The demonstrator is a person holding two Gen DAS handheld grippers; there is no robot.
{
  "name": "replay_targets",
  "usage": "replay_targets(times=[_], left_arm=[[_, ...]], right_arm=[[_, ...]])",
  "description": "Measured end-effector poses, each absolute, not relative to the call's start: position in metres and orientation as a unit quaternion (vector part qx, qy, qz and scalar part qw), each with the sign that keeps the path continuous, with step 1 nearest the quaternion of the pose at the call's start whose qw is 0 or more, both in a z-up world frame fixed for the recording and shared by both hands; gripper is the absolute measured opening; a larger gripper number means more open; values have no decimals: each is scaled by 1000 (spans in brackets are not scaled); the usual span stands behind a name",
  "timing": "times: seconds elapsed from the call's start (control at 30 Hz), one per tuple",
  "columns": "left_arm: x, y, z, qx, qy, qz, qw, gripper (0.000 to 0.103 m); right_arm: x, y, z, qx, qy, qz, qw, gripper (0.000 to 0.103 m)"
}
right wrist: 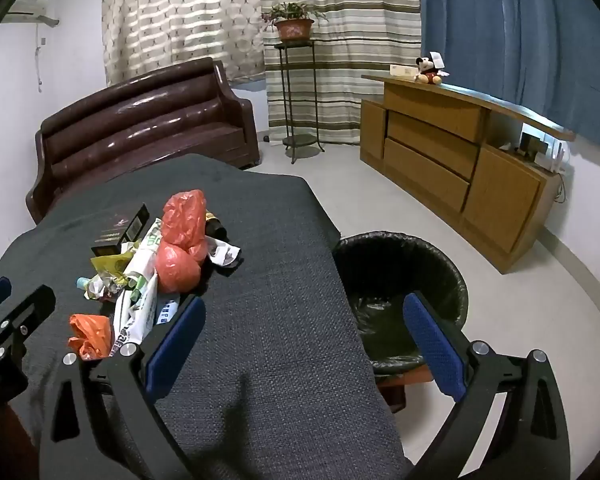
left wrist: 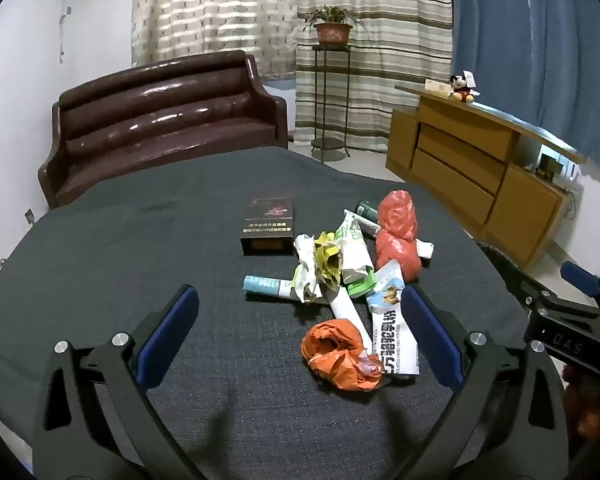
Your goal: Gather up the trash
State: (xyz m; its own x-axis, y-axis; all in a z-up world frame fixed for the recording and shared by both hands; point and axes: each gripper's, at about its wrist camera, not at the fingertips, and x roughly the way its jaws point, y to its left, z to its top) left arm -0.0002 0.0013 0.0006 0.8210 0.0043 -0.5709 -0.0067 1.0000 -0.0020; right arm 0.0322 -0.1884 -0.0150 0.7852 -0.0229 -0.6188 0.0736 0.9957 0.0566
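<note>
Facing bin [right wrist: 400, 264] (right view only)

Bare cloth lies before my right gripper [right wrist: 304, 336]; the trash pile [right wrist: 148, 264] crowds its left, the lined bin [right wrist: 400, 264] its right.

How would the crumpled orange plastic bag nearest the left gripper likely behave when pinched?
The crumpled orange plastic bag looks thin and wrinkled, so it probably squashes flat between the pads. It seems light, likely lifting easily. Loose folds may trail or snag the white milk powder sachet beside it.
</note>
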Motion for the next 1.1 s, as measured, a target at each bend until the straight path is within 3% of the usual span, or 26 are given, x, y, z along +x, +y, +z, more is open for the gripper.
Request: replay_targets(times=[1.1], left_arm=[[1,2,-3,-1,300,4,954,98]], right_arm=[[34,-191,-17,41,325,-25,945,96]])
